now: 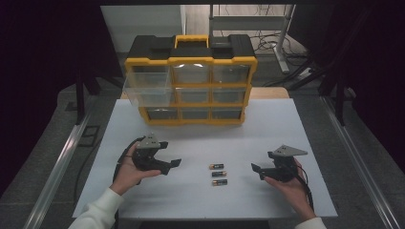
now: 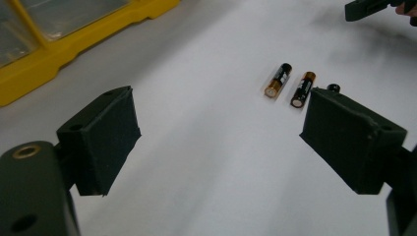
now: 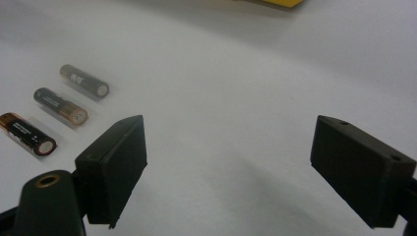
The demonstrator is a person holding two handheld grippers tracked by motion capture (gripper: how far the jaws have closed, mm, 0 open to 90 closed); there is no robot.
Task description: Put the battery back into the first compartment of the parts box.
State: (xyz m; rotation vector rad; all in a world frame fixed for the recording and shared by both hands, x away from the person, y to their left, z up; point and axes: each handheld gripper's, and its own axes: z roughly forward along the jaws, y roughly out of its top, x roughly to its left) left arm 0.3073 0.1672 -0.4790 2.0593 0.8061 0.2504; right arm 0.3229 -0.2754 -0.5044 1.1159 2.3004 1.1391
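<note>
Left hand-held gripper (image 1: 168, 153) sits low over the white desk (image 1: 205, 195), held in the person's left hand (image 1: 130, 172), jaws spread wide with nothing between them; in the left gripper view both black pads frame bare desk. Just to its right, three batteries (image 1: 218, 174) lie on the desk in a short column, parallel, near one another but apart, roughly midway between the two tools. Left gripper view shows two of them (image 2: 278, 79) clearly, the third mostly hidden behind the right-hand pad. Right hand-held gripper (image 1: 258, 170) rests at the far side of the batteries, held in the right hand (image 1: 292, 187), jaws likewise spread and empty. Behind, at the desk's far edge, a yellow-and-black drawer organiser (image 1: 191, 81) stands upright, its top-left clear drawer (image 1: 147, 87) pulled out.
</note>
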